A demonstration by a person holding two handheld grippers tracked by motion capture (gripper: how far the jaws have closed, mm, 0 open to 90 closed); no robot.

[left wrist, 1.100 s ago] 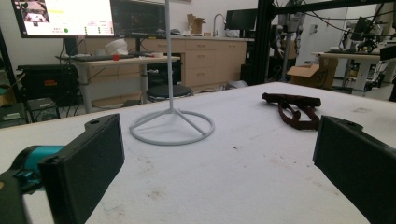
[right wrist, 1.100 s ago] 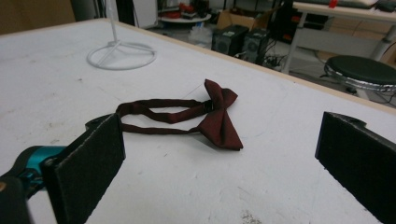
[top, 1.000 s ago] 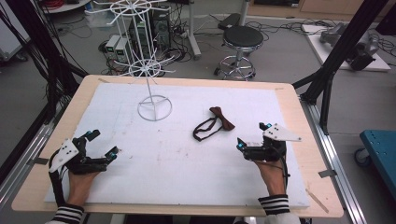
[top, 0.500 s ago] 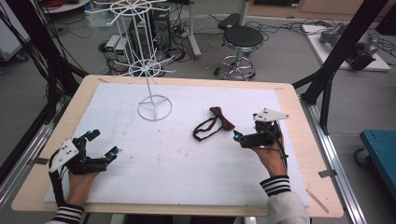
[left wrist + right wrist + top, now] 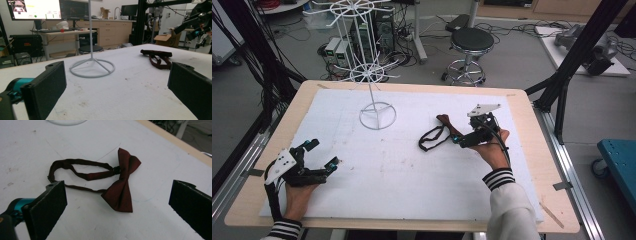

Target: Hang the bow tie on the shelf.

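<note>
White table (image 5: pixel 412 175): stand (image 5: pixel 377 116), bow tie (image 5: pixel 121 182).

Place: a lab or research workroom.
Work surface: a wooden tabletop (image 5: pixel 532 150) covered by a white sheet, set inside a frame of black metal posts (image 5: pixel 579 50).
Floor: grey, strewn with loose cables (image 5: pixel 507 27) and small electronic boxes (image 5: pixel 334 49); a black stool (image 5: pixel 471 42) stands behind the tabletop.
Background: monitors (image 5: pixel 35 9) showing software, a cluttered desk (image 5: pixel 65 32), wooden cabinets (image 5: pixel 112 31), a cardboard box (image 5: pixel 162 38).
</note>
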